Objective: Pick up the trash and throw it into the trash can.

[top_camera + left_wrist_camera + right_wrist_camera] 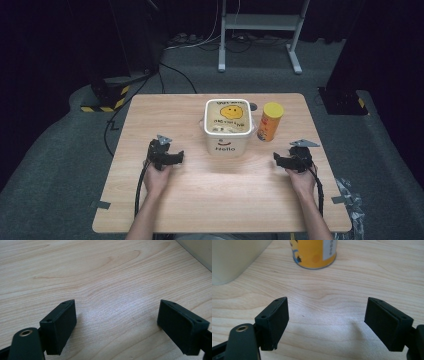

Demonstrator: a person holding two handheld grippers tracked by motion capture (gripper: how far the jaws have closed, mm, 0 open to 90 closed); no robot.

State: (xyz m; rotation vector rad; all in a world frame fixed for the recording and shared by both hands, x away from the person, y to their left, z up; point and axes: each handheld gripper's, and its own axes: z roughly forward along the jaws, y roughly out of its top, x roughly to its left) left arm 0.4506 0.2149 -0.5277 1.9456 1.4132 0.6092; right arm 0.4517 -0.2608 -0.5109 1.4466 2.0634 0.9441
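From above, one white lidded tub with a smiley face stands mid-table, one yellow snack canister just beside it; the canister looks light, stiff and slick, best gripped around its middle. The left gripper gapes empty over bare wood. The right gripper gapes empty, canister ahead.

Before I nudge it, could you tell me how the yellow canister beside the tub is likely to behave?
The yellow canister stands upright, tall and narrow, so a high push would probably tip it. Its round wall suggests it would then roll. It looks rigid, likely firm between the right tongs.
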